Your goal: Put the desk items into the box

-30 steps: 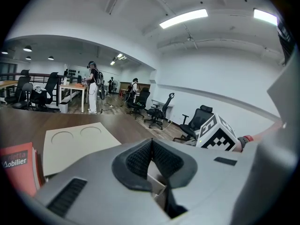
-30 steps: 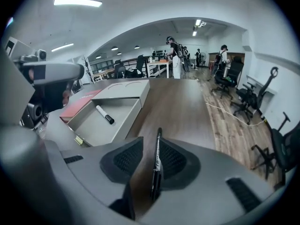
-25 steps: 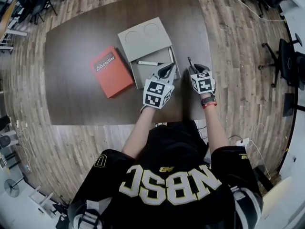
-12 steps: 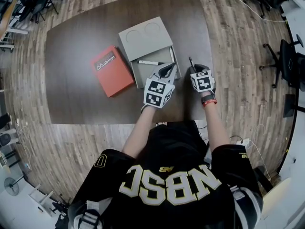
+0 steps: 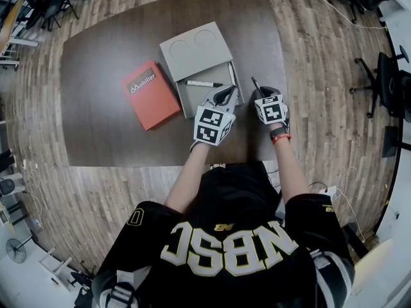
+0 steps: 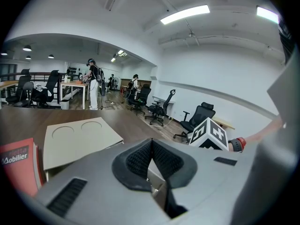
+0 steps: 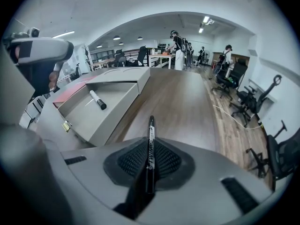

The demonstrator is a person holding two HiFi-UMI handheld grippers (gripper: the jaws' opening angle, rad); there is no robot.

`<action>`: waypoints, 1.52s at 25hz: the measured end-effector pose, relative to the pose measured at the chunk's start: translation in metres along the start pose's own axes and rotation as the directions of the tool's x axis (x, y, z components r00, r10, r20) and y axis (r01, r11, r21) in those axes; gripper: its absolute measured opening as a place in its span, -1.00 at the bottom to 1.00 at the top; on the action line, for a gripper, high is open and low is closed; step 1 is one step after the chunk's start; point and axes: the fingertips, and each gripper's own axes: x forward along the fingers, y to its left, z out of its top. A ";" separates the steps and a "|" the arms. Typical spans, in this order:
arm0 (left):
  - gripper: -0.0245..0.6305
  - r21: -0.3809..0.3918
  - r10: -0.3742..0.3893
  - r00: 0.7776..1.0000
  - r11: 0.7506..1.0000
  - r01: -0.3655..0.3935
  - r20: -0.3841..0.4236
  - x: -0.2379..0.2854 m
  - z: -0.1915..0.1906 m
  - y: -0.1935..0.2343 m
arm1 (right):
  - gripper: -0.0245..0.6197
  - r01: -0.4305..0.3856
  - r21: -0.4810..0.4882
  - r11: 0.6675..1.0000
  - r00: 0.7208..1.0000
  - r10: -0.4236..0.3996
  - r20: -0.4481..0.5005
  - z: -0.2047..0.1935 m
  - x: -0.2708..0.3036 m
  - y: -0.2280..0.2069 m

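A grey box [image 5: 207, 94] lies open on the dark table, its lid [image 5: 194, 49] folded back. A white marker [image 5: 202, 83] lies inside it, seen also as the marker [image 7: 98, 99] in the box tray [image 7: 105, 116]. My right gripper [image 5: 257, 91] is just right of the box. Its jaws have just been closing and now pinch a black pen [image 7: 150, 146], which sticks out forward past the pads; the pen [image 5: 254, 83] points away from me. My left gripper [image 5: 225, 95] hovers over the box's near right corner, jaws shut and empty [image 6: 150, 146].
A red book [image 5: 149, 95] lies left of the box, its edge also showing as the red book [image 6: 18, 165]. Bare tabletop [image 7: 183, 102] stretches ahead of the right gripper. Office chairs [image 5: 385, 76] stand on the wooden floor to the right.
The right gripper and the pen have edged slightly up and left, toward the box. The left gripper has stayed in place.
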 end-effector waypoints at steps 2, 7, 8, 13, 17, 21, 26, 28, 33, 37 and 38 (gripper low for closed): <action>-0.88 0.000 0.001 1.000 1.000 -0.001 -0.001 0.000 0.000 0.000 | -0.77 -0.004 0.009 1.000 1.000 0.004 0.002 0.000 0.001 -0.001; -0.88 0.000 0.002 1.000 1.000 -0.002 -0.003 -0.003 -0.001 -0.002 | -0.77 -0.006 0.030 1.000 1.000 0.005 0.026 0.006 -0.004 -0.003; -0.88 0.000 0.002 1.000 1.000 -0.002 -0.003 -0.003 -0.001 -0.002 | -0.77 -0.007 0.033 0.999 0.999 0.006 0.033 0.009 -0.006 -0.003; -0.88 -0.002 0.004 1.000 1.000 -0.004 0.003 -0.004 0.000 -0.002 | -0.77 -0.029 0.046 0.999 0.997 0.026 0.068 0.020 -0.020 -0.002; -0.88 -0.006 0.014 1.000 1.000 -0.014 0.007 -0.005 0.000 -0.001 | -0.77 -0.050 0.018 0.999 0.994 0.048 0.100 0.032 -0.036 0.005; -0.88 -0.017 0.023 1.000 1.000 -0.023 0.011 -0.009 0.000 -0.001 | -0.77 -0.065 -0.009 0.998 0.990 0.065 0.125 0.042 -0.052 0.013; -0.88 -0.030 0.042 0.999 0.999 -0.041 0.022 -0.016 0.000 0.001 | -0.77 -0.094 -0.031 0.995 0.986 0.097 0.139 0.049 -0.063 0.026; -0.88 -0.034 0.055 0.998 0.998 -0.054 0.029 -0.020 0.002 0.005 | -0.77 -0.104 -0.047 0.993 0.983 0.110 0.147 0.055 -0.067 0.032; -0.88 -0.056 0.103 0.994 0.993 -0.101 0.042 -0.036 0.001 0.020 | -0.77 -0.137 -0.098 0.986 0.975 0.152 0.160 0.071 -0.069 0.053; -0.88 -0.072 0.148 0.987 0.987 -0.144 0.055 -0.054 0.004 0.034 | -0.77 -0.167 -0.146 0.975 0.969 0.189 0.156 0.085 -0.068 0.072; -0.88 -0.077 0.160 0.986 0.985 -0.155 0.057 -0.058 0.003 0.038 | -0.77 -0.175 -0.159 0.972 0.968 0.199 0.153 0.087 -0.067 0.078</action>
